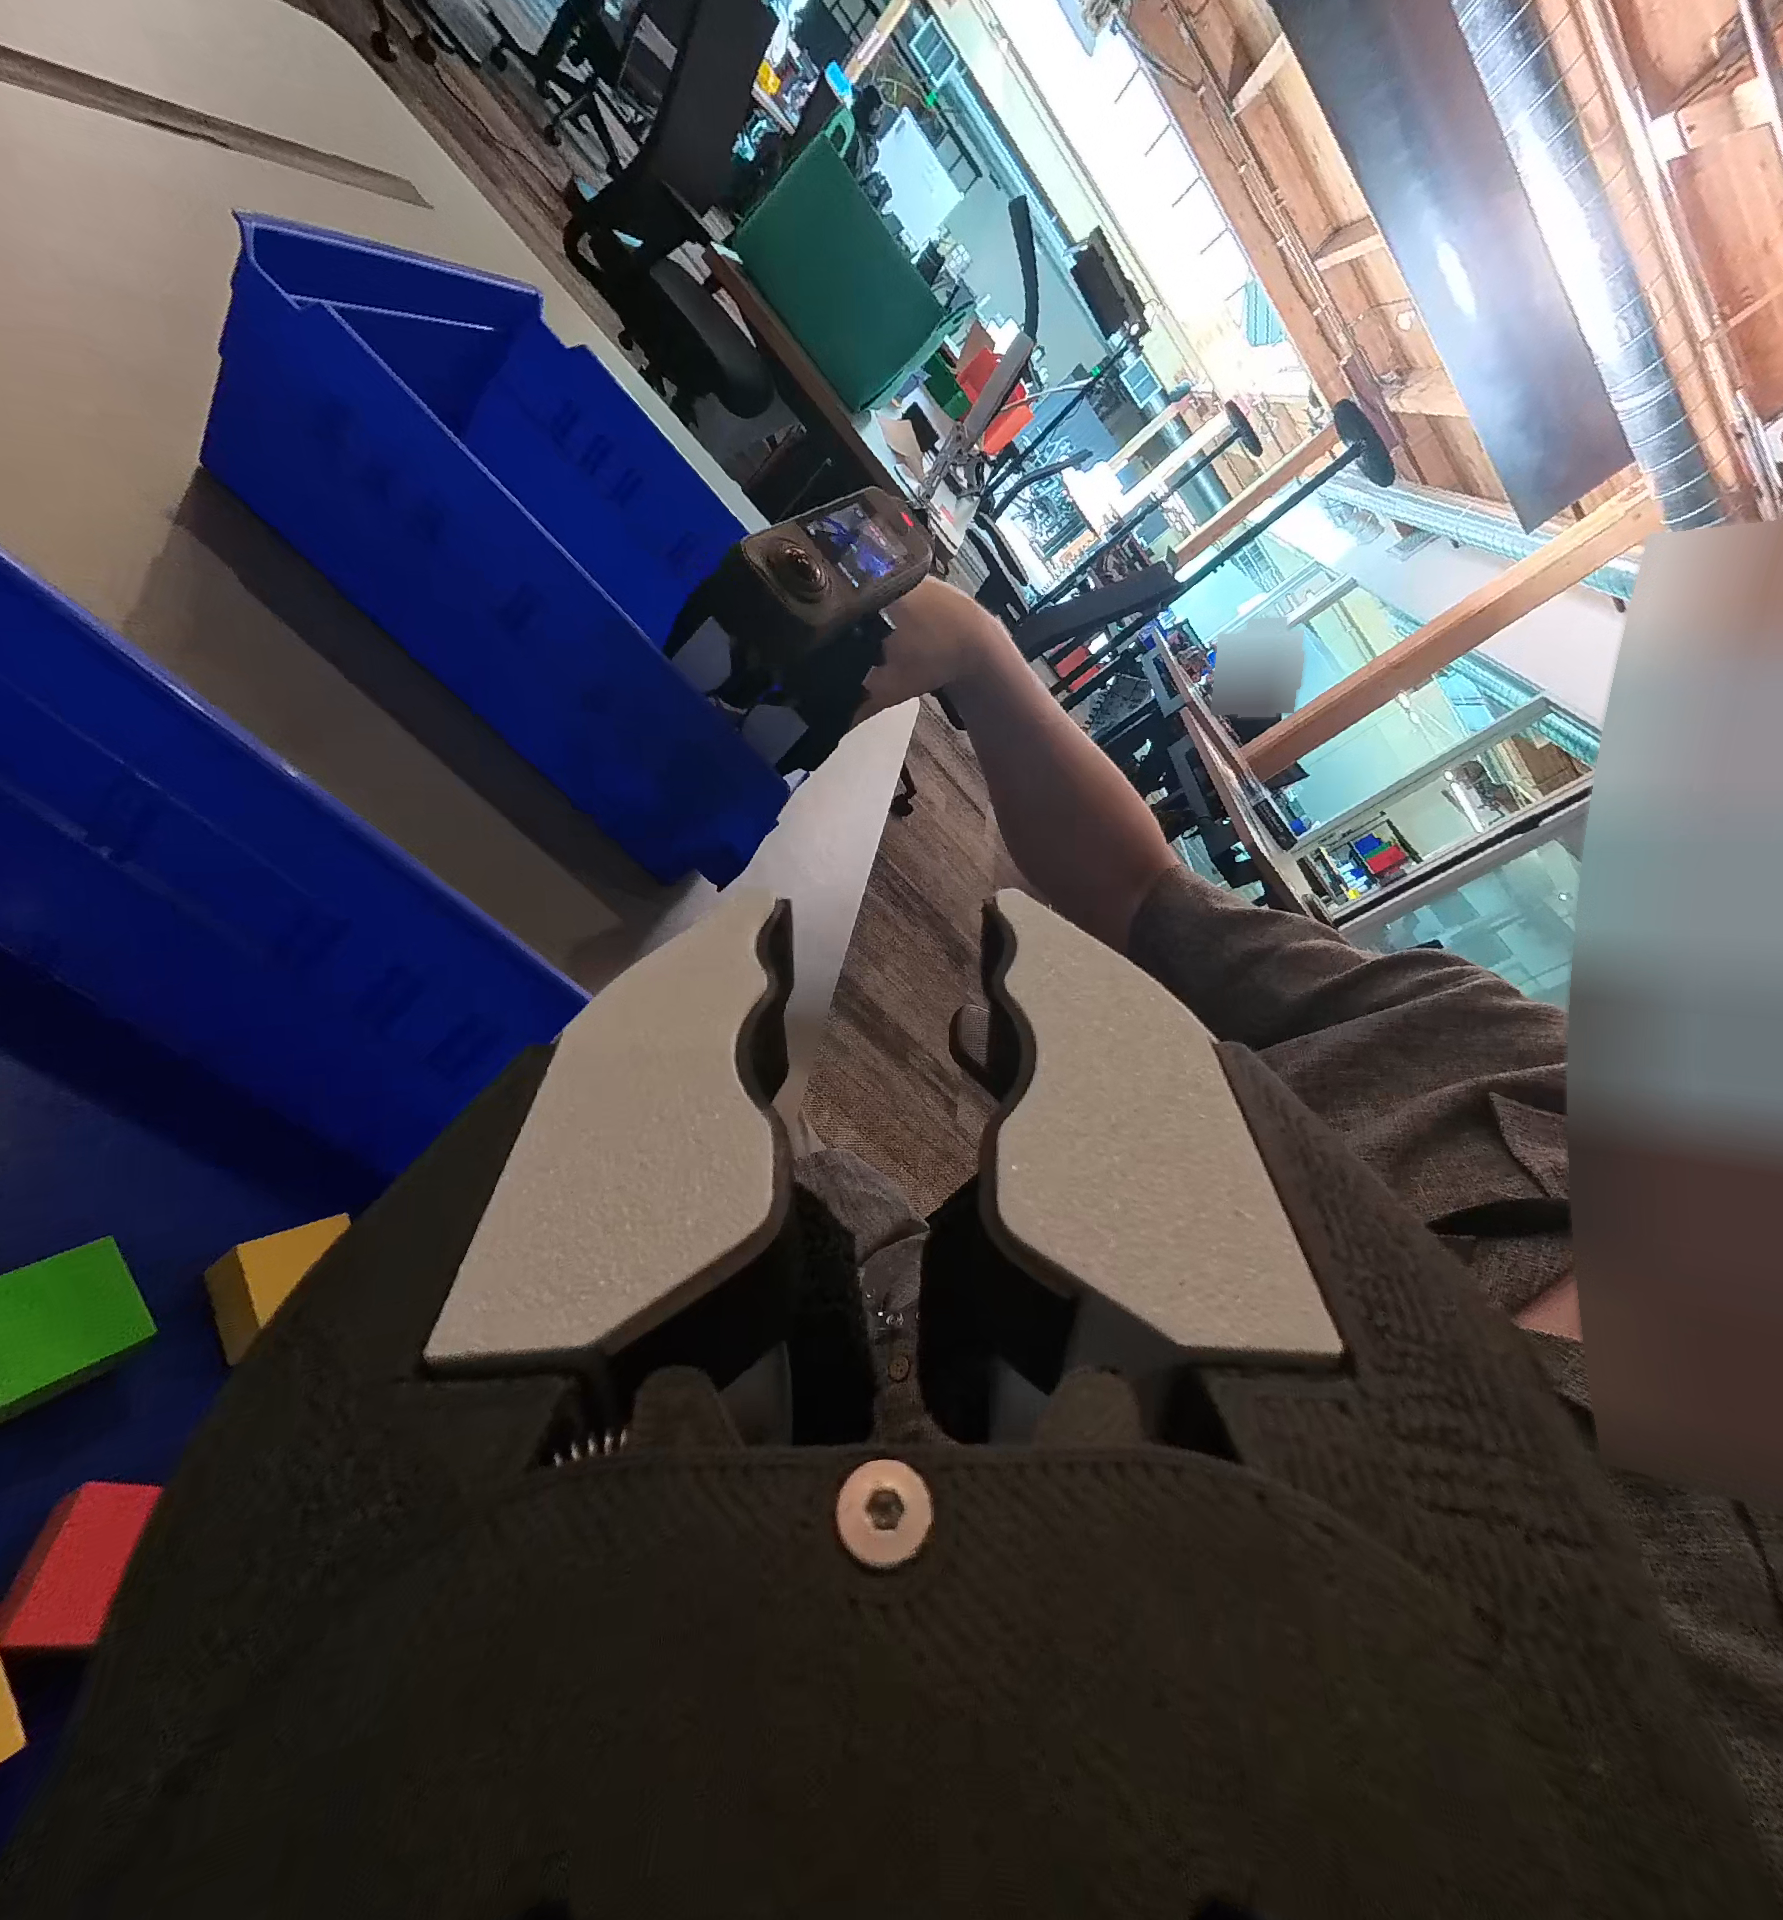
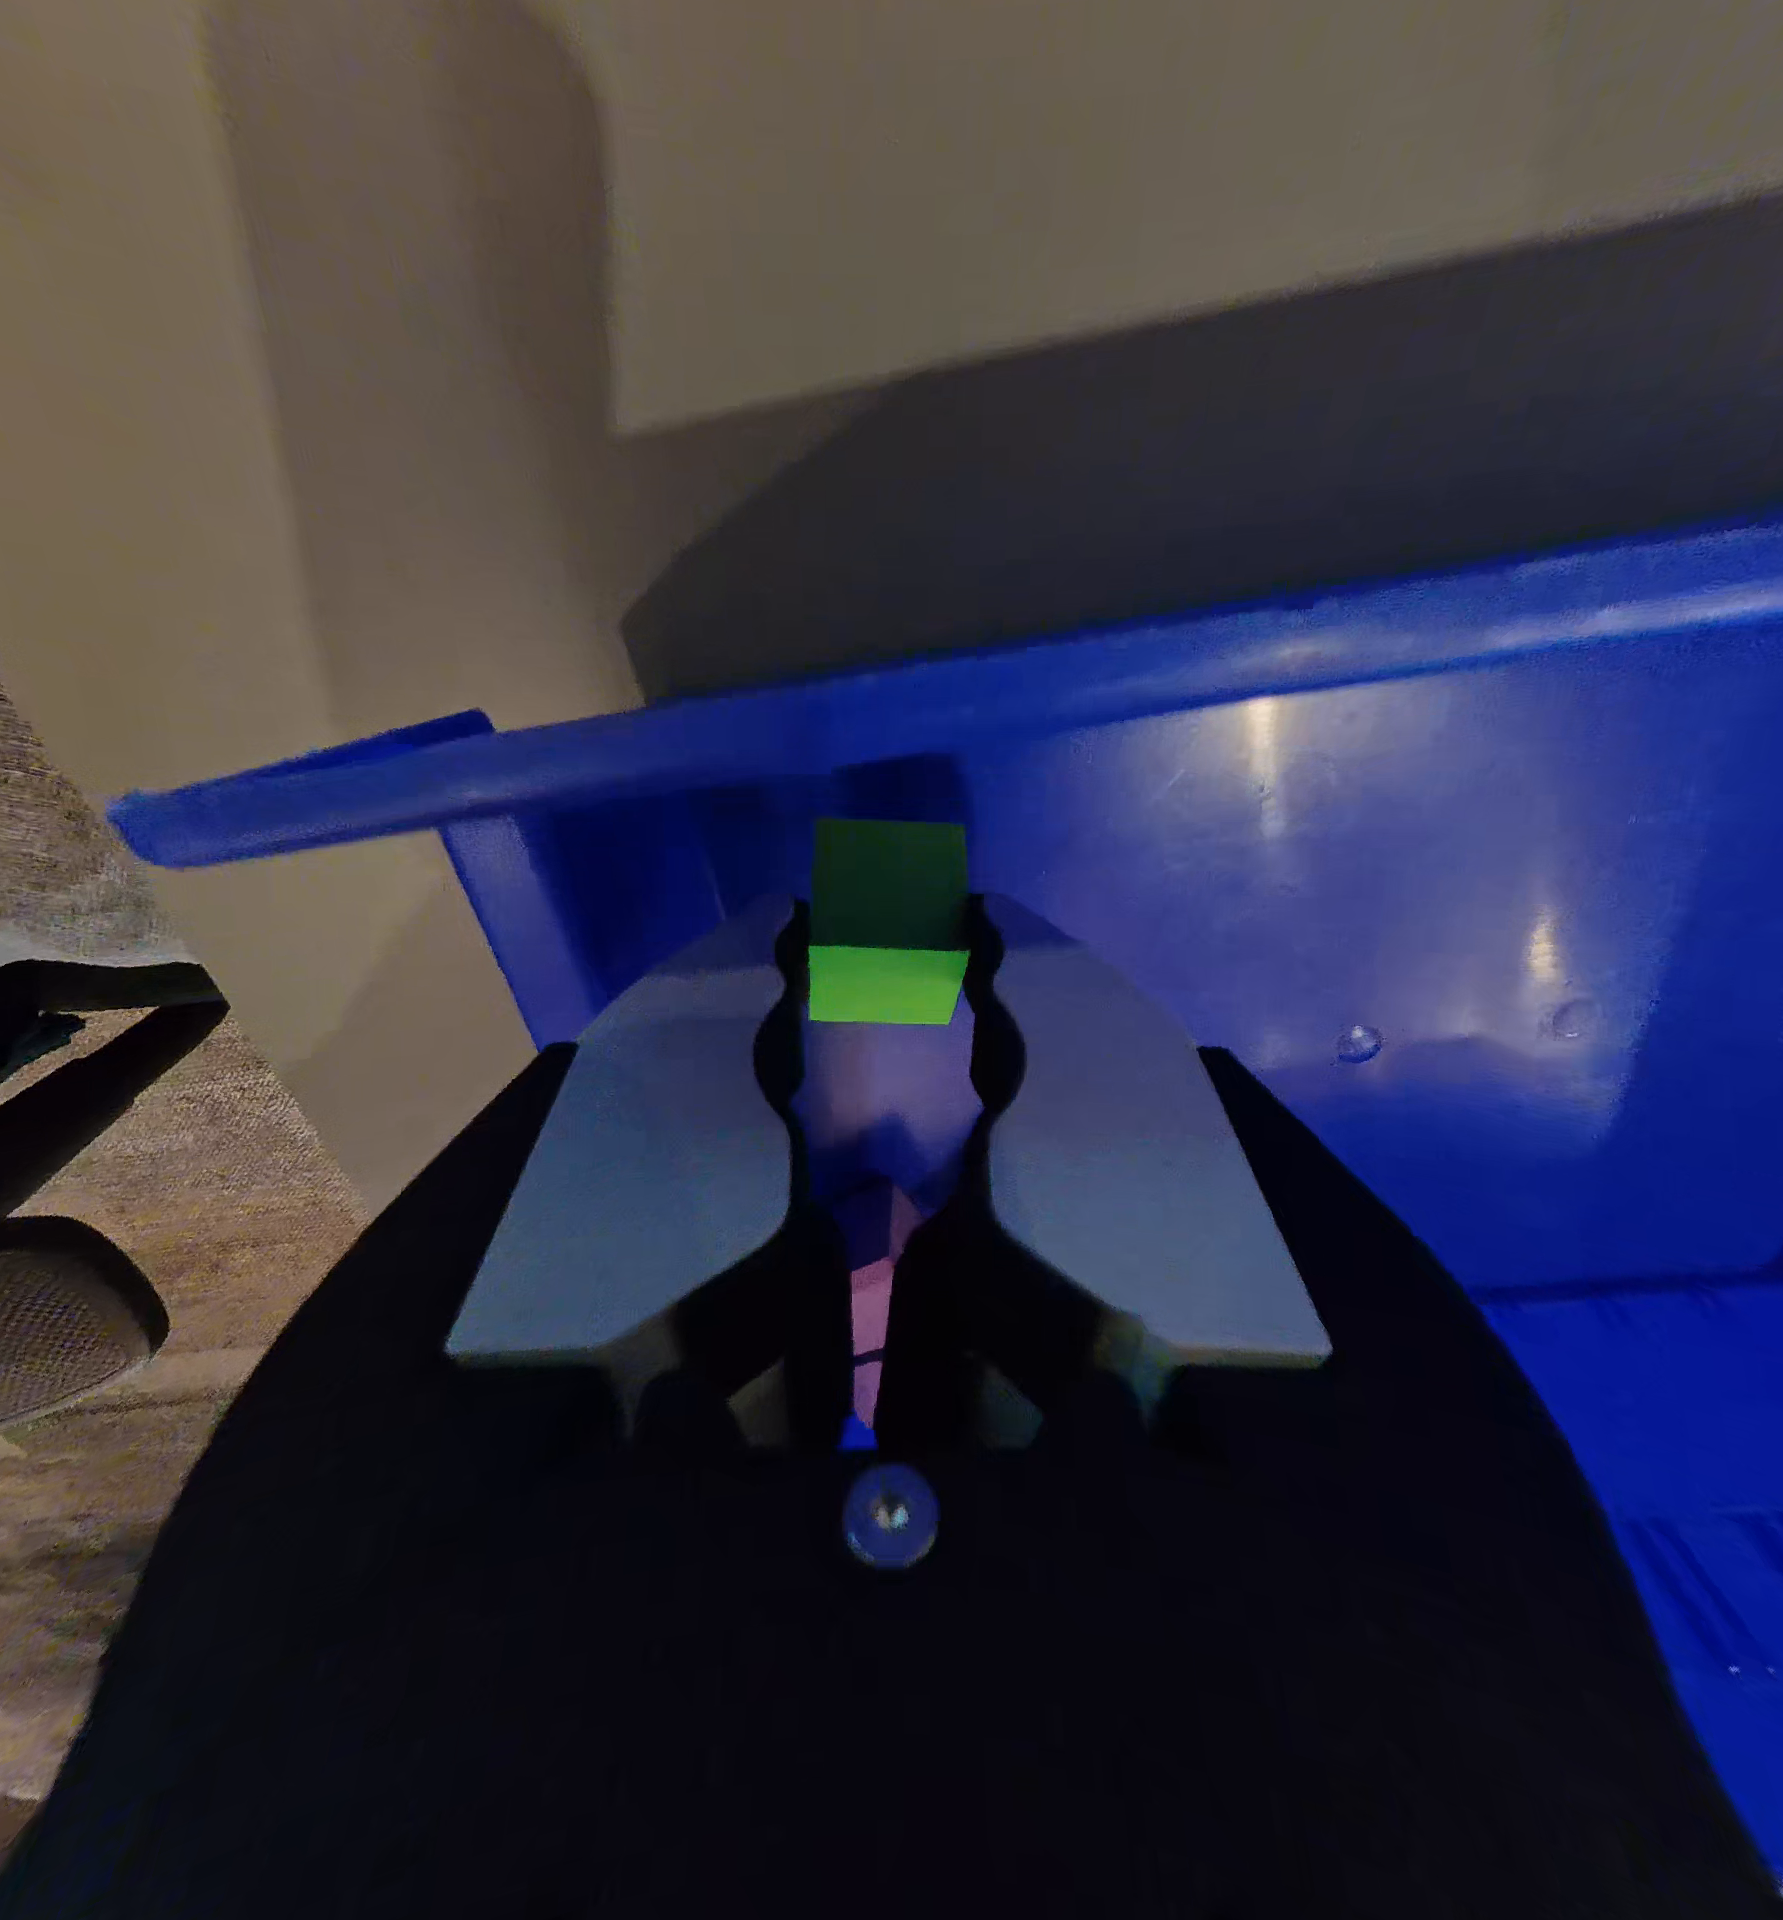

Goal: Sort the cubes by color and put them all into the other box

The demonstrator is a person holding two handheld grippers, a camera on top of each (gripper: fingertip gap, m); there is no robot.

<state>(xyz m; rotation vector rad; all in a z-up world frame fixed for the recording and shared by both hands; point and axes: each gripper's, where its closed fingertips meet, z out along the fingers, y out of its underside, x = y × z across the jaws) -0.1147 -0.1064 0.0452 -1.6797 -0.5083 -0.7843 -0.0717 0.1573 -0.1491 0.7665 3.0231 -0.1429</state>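
My right gripper (image 2: 887, 925) is shut on a green block (image 2: 887, 935) and holds it inside a blue bin (image 2: 1282, 935), close to the bin's near corner wall. In the left wrist view the right gripper shows farther off (image 1: 762, 675) at the end of that blue bin (image 1: 471, 488), held by a bare arm, with a camera (image 1: 835, 561) on top. My left gripper (image 1: 887, 935) is open and empty, held up beside a nearer blue bin (image 1: 191, 852). That bin holds loose blocks: a green block (image 1: 40, 1330), a yellow block (image 1: 263, 1278) and a red block (image 1: 76, 1558).
Both bins stand on a beige table (image 1: 87, 312). A person in a grey shirt (image 1: 1386, 1091) is to the right of my left gripper. Office chairs (image 1: 658, 229), desks and shelves fill the room behind. A chair base (image 2: 25, 1320) stands on the carpet left of the table.
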